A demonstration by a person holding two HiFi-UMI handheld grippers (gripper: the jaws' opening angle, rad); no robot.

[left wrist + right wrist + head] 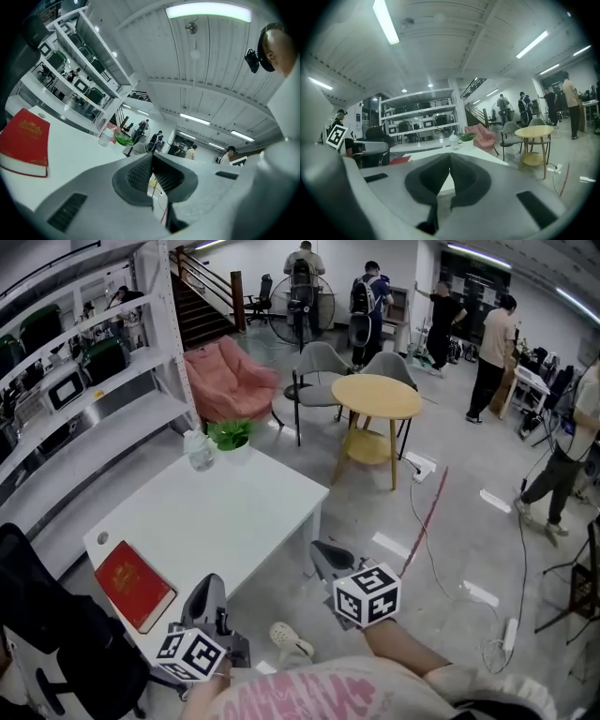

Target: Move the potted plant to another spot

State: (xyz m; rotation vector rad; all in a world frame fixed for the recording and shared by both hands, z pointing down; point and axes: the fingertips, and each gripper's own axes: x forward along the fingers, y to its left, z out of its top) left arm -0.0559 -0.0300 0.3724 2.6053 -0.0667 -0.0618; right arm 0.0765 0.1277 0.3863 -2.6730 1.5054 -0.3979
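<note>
We're at the near end of the white table (239, 517), and the potted plant (232, 436) sits at the far corner, just beside a clear bottle (199, 450). Neither tool has a hold on it; the plant is well apart from both. The left gripper (210, 583) hangs over the near edge of the table, close to the red book (134, 584), and its jaws are pressed together with nothing between them. The right gripper (324, 555) is off the table's near right corner, above the floor, and its jaws are closed and empty as well.

Why closed? Our guess is that there is nothing to grasp yet, so both are carried closed on the way in. Both point across the table toward the plant, which suggests the reach is only starting. As we read it, the task has barely begun.

What does the next move call for? We'd say the jaws must part before they meet the pot, and the bottle standing so close leaves little room on that side. The book lies low and out of the line to the plant, so it should be no trouble.
</note>
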